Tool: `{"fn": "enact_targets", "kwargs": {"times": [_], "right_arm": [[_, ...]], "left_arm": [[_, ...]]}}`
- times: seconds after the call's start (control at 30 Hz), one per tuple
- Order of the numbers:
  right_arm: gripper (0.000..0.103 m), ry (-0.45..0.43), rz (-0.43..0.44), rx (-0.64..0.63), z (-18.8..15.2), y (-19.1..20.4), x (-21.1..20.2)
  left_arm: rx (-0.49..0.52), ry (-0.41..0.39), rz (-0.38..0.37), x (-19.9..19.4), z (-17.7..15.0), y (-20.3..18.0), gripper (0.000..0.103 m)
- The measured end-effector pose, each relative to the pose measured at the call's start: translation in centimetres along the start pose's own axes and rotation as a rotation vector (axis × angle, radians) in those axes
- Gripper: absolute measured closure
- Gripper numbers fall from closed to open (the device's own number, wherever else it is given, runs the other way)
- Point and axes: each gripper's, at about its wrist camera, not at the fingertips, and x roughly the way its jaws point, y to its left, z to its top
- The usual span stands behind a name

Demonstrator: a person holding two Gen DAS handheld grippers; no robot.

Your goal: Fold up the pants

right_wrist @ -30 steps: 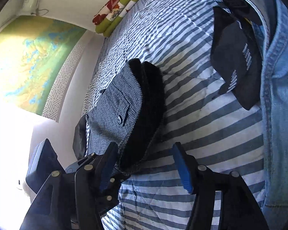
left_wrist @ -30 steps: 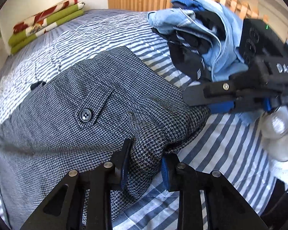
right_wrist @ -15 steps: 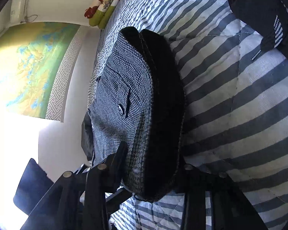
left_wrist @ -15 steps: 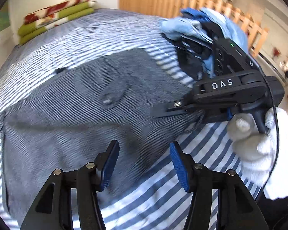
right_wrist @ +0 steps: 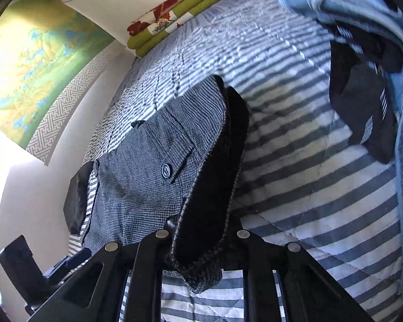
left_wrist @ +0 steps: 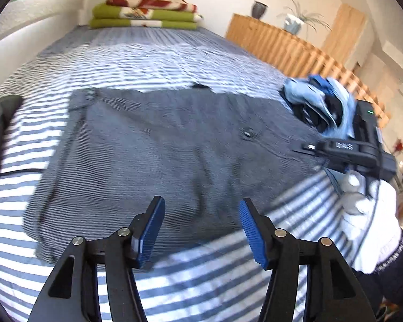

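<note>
You're holding the left gripper (left_wrist: 201, 228) with its blue pads spread wide and nothing between them, hovering above the near edge of the grey houndstooth pants (left_wrist: 161, 155). The pants are lying folded flat across the middle of the striped bed (left_wrist: 147, 53), back-pocket button (left_wrist: 247, 134) facing up.

The left wrist view is blurred but it's showing what the right one isn't: your white-gloved right hand (left_wrist: 362, 209) carrying the right gripper (right_wrist: 201, 241) at the pants' right end, a wooden slatted footboard (left_wrist: 295, 51) along the far right edge, and bare striped bedding running to the folded green and red blankets (left_wrist: 145, 13) at the far edge.

The right wrist view is sharper and is showing the grip itself: the right tongs are clamped on the thick folded end of the pants, dark inner layers bunching between the fingers. It's also showing a map poster (right_wrist: 35, 61) on the wall beside the bed's left edge, and a pile of denim and dark clothes (right_wrist: 376, 67) sitting near the pants toward the right edge, a strip of open bedding lying between them.
</note>
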Motion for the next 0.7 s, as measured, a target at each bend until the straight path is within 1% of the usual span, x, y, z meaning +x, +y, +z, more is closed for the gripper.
{"fn": "enact_targets", "kwargs": {"times": [0.03,0.07,0.1,0.13,0.17,0.23,0.27,0.3,0.33,0.37,0.4,0.47,0.5,0.53,0.57,0.6,0.63,0.67,0.7], "right_arm": [[0.089,-0.017,-0.027,-0.033,0.2,1.2,-0.5],[0.089,-0.026,-0.052,-0.061,0.3,2.2,-0.8],[0.090,-0.031,-0.068,-0.080,0.4,3.0,-1.2],[0.090,-0.036,-0.073,-0.087,0.6,3.8,-1.5],[0.090,-0.045,-0.074,-0.090,0.8,4.8,-1.9],[0.090,-0.063,-0.071,-0.112,1.1,5.7,-2.6],[0.090,-0.075,-0.072,-0.132,1.1,6.8,-3.0],[0.091,-0.088,-0.072,-0.153,0.8,7.7,-3.3],[0.091,-0.097,-0.072,-0.175,0.7,8.7,-3.6],[0.091,-0.106,-0.075,-0.197,0.6,9.7,-3.8],[0.091,-0.114,-0.081,-0.222,0.3,11.0,-3.8],[0.091,-0.129,-0.094,-0.277,-0.2,13.0,-4.0],[0.091,-0.136,-0.101,-0.305,-0.4,14.0,-4.0],[0.091,-0.140,-0.102,-0.326,-0.7,14.8,-4.1],[0.091,-0.145,-0.100,-0.339,-0.9,15.5,-4.1],[0.091,-0.148,-0.095,-0.345,-1.0,16.1,-4.2],[0.092,-0.149,-0.092,-0.350,-1.1,16.6,-4.2],[0.092,-0.150,-0.092,-0.351,-1.1,16.9,-4.2],[0.092,-0.150,-0.094,-0.352,-1.1,17.2,-4.2]], "left_arm": [[-0.049,-0.026,-0.019,-0.2,0.4,1.3,0.041],[-0.115,-0.043,-0.056,-0.1,0.6,2.8,0.041],[-0.165,-0.048,-0.094,-0.2,0.6,4.4,0.039],[-0.189,-0.035,-0.116,-0.1,0.4,5.7,0.038],[-0.197,0.007,-0.092,0.9,0.0,6.5,0.038],[-0.188,0.113,0.046,3.4,-0.6,7.6,0.041],[-0.170,0.125,0.077,4.1,-0.8,7.6,0.042],[-0.175,0.111,0.075,4.7,-0.8,7.3,0.042],[-0.189,0.103,0.066,4.1,-0.5,7.5,0.042],[-0.187,0.071,0.057,3.2,0.0,7.5,0.042],[-0.181,0.026,0.066,2.2,0.5,7.7,0.042],[-0.191,-0.028,0.111,1.3,1.5,8.3,0.042],[-0.209,-0.058,0.104,1.0,1.9,8.7,0.042],[-0.232,-0.085,0.074,1.2,2.3,9.0,0.042],[-0.242,-0.092,0.052,1.6,2.8,9.2,0.042],[-0.231,-0.088,0.064,2.6,3.2,9.1,0.042],[-0.191,-0.069,0.126,3.9,3.4,8.9,0.042],[-0.138,-0.011,0.200,5.7,3.3,8.1,0.042],[-0.091,0.068,0.250,7.9,3.2,7.5,0.042]]}}
